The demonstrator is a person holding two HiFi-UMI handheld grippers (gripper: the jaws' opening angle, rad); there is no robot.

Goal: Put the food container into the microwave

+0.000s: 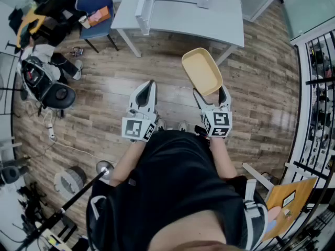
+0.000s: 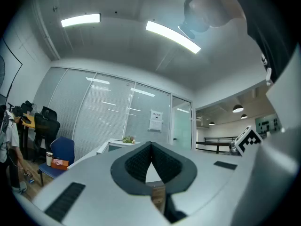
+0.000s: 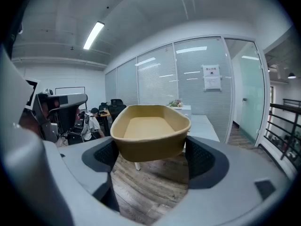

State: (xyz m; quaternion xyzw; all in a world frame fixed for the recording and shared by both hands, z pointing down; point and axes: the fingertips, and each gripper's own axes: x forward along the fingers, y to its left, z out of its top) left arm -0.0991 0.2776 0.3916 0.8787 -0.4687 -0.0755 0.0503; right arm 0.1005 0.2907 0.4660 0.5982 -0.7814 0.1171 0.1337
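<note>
Wood flooring (image 1: 104, 85) is seen beneath both tools, held out before the near edge of the white desk (image 1: 225, 22). The food container (image 3: 149, 131) (tan, empty) is clamped by the right tool (image 1: 210, 95); the left tool (image 2: 150, 161) is held with jaws together.

Held forward side by side, the left gripper (image 1: 149, 85) has jaws together; the right gripper (image 1: 210, 95) clamps the food container (image 1: 201, 69).
</note>
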